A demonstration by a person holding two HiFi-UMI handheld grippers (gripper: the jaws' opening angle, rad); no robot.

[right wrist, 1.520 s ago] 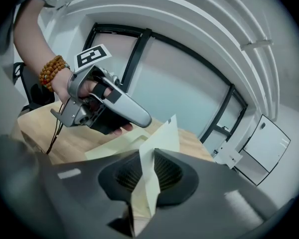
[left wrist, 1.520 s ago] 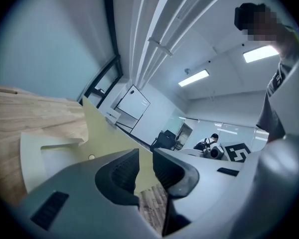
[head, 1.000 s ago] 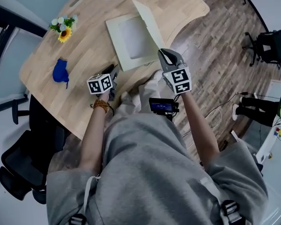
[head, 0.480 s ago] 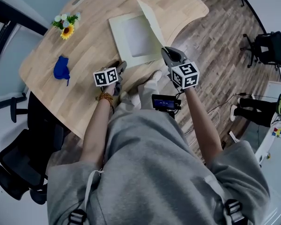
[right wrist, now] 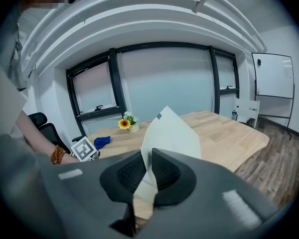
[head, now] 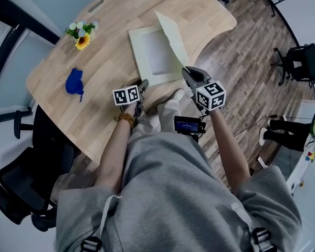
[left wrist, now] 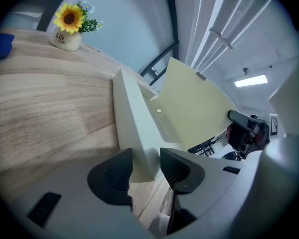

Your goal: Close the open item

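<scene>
step: closing is underway imo, with the lid (head: 172, 34) up and not yet swung down
right hand-held gripper (right wrist: 148, 176): clamped tight on the lid's near edge, the thin card pinched between both pads
left hand-held gripper (left wrist: 145, 171): jaws have just been opening and stand wide apart, straddling the near corner of the box (head: 153, 55). Doesn't look like it's squeezing.
next move: prob steady that corner with the left, then the right swings the lid over and down toward the tray. It's flimsy card, so go gently or it'll bend.
where it is: on the wooden surface (head: 102, 54), near the edge closest to the person
looks: shallow cream tray, empty as far as I can see, with 1 hinged flap standing tilted on its right side
</scene>
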